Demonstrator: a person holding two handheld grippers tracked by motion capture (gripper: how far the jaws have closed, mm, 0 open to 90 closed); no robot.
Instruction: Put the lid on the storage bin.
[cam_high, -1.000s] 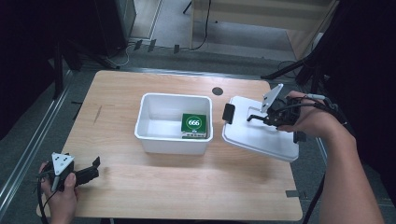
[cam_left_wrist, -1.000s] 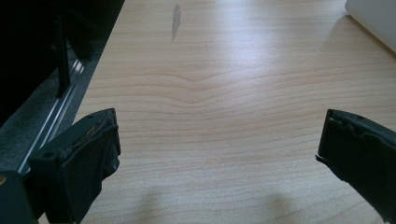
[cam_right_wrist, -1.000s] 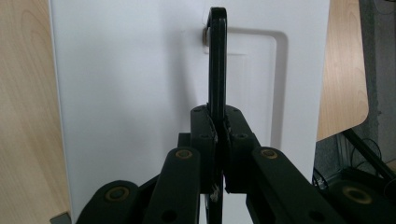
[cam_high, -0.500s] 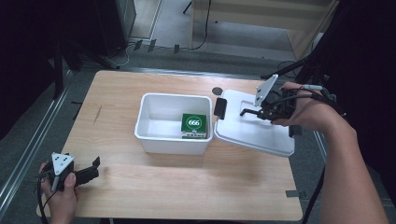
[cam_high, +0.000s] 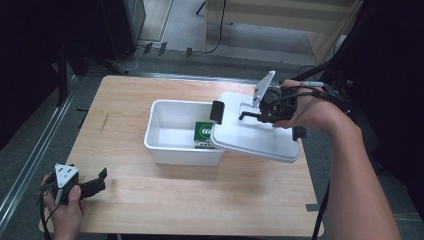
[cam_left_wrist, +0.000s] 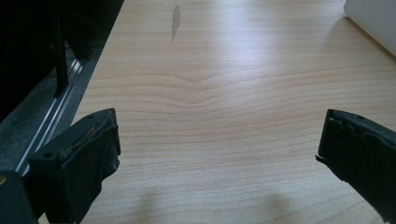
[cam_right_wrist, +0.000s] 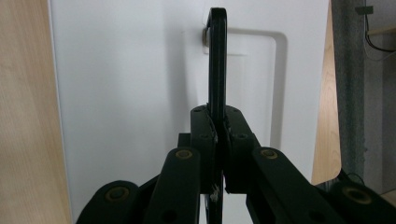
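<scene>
A white open box (cam_high: 172, 145) stands mid-table with a green packet (cam_high: 202, 132) inside. A white lid (cam_high: 257, 135) with black clips hangs tilted over the box's right edge, part covering the packet. My right gripper (cam_high: 254, 114) is shut on the lid's black handle (cam_right_wrist: 217, 65), which stands upright between the jaws in the right gripper view, above the lid (cam_right_wrist: 130, 93). My left gripper (cam_high: 97, 182) rests open at the table's near left corner, held by a hand. In the left gripper view its jaws stand wide apart over bare wood, with the box's corner (cam_left_wrist: 373, 18) at top right.
The wooden table (cam_high: 150, 200) has a metal rail along its left side. A small dark mark (cam_high: 106, 121) lies on the wood left of the box. A wooden shelf unit and cables stand on the floor beyond the table's far edge.
My right gripper has carried the lid leftward and slightly up, from the table's right side to over the box's right edge. The left gripper has stayed still.
</scene>
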